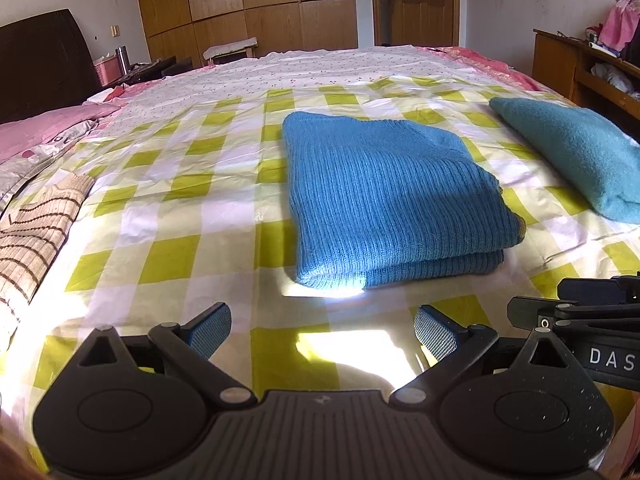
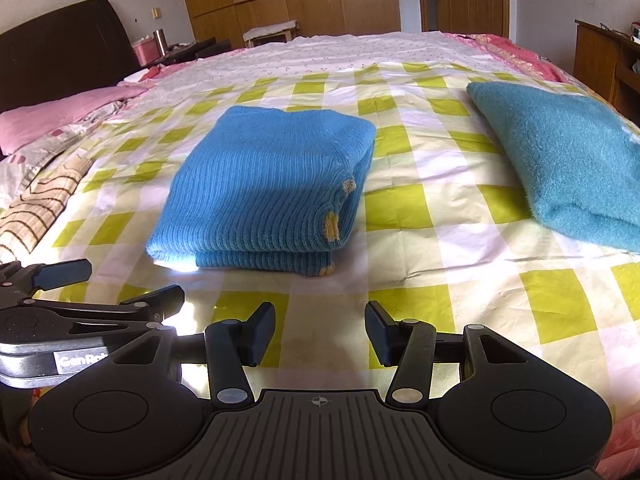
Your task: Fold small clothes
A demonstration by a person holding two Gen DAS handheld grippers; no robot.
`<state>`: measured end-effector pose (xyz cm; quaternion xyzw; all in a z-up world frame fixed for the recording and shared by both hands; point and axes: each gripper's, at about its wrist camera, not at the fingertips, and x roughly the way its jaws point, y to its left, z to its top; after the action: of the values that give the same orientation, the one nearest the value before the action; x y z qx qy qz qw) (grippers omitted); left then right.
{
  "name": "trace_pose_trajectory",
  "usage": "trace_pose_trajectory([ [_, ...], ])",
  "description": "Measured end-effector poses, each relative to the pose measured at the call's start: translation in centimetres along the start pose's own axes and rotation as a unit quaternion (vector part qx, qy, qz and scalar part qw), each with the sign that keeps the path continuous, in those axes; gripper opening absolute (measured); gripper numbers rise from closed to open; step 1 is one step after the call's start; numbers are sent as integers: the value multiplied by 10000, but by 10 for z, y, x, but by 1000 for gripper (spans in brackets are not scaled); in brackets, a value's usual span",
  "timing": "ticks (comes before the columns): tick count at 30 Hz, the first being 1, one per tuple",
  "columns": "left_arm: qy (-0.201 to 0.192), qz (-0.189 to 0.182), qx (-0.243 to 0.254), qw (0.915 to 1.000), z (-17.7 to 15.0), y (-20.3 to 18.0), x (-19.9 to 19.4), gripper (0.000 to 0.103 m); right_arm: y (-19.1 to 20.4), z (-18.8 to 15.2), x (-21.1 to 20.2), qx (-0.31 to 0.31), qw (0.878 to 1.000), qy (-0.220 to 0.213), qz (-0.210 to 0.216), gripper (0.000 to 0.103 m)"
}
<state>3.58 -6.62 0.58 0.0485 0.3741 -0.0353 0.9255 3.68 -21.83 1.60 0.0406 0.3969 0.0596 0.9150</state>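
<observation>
A blue ribbed knit sweater (image 1: 394, 196) lies folded in a neat rectangle on the yellow-and-white checked sheet (image 1: 168, 216); it also shows in the right wrist view (image 2: 264, 188), with small yellow patches at its right edge. My left gripper (image 1: 322, 332) is open and empty, just short of the sweater's near edge. My right gripper (image 2: 320, 332) is open and empty, also short of the sweater. Each gripper appears at the side of the other's view, the right one (image 1: 580, 312) and the left one (image 2: 64, 292).
A folded teal fleece garment (image 1: 576, 152) lies to the right of the sweater (image 2: 560, 172). A beige striped garment (image 1: 36, 232) lies at the left edge of the bed. Pink bedding and a dark headboard (image 1: 44, 60) are far left; a wooden desk (image 1: 580, 68) stands right.
</observation>
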Motion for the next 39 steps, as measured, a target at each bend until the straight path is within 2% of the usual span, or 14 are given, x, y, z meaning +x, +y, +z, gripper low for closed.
trace_pose_trajectory([
  [6, 101, 195, 137, 9997, -4, -2, 0, 103, 7, -6, -1, -113, 9999, 65, 15, 49],
  [39, -39, 249, 121, 9996, -13, 1, -7, 103, 10, -10, 0, -157, 9998, 103, -35, 50],
])
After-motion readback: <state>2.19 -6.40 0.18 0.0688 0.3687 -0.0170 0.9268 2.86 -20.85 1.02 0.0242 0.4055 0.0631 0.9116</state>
